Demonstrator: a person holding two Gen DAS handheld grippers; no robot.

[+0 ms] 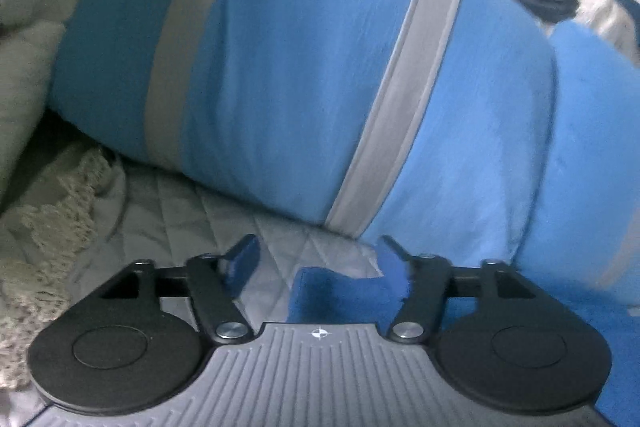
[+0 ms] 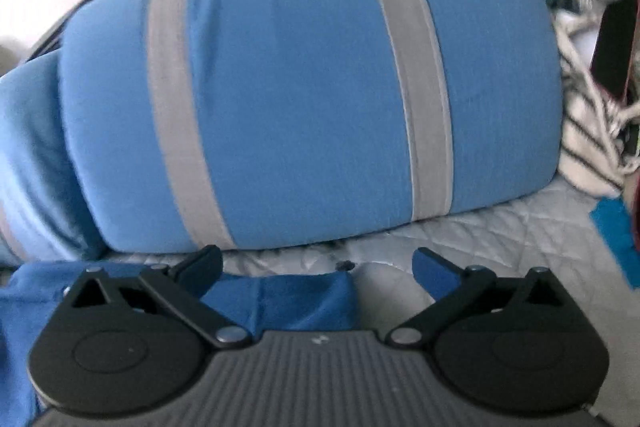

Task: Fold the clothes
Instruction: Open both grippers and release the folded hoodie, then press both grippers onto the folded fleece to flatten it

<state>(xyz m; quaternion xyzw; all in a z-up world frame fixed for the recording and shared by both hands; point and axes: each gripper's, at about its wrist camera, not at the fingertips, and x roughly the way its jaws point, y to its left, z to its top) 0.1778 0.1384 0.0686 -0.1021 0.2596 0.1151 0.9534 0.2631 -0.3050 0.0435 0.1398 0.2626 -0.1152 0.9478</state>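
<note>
A light blue garment (image 1: 300,67) with two grey bands lies folded into a thick bundle on a grey quilted cover (image 1: 200,211). My left gripper (image 1: 318,251) is open just in front of its near edge. A darker blue flap of cloth (image 1: 332,291) lies loose between the fingers, close to the right one. In the right wrist view the same bundle (image 2: 300,87) fills the middle. My right gripper (image 2: 318,259) stands wide open before it, over the quilted cover (image 2: 480,239). A blue fold (image 2: 288,299) lies under its left finger, unpinched.
Cream knitted cloth (image 1: 40,27) and a lacy piece (image 1: 60,219) are heaped at the left. A white cloth with black stripes (image 2: 588,131) lies at the right, beside a dark object (image 2: 612,47) and a teal patch (image 2: 616,231).
</note>
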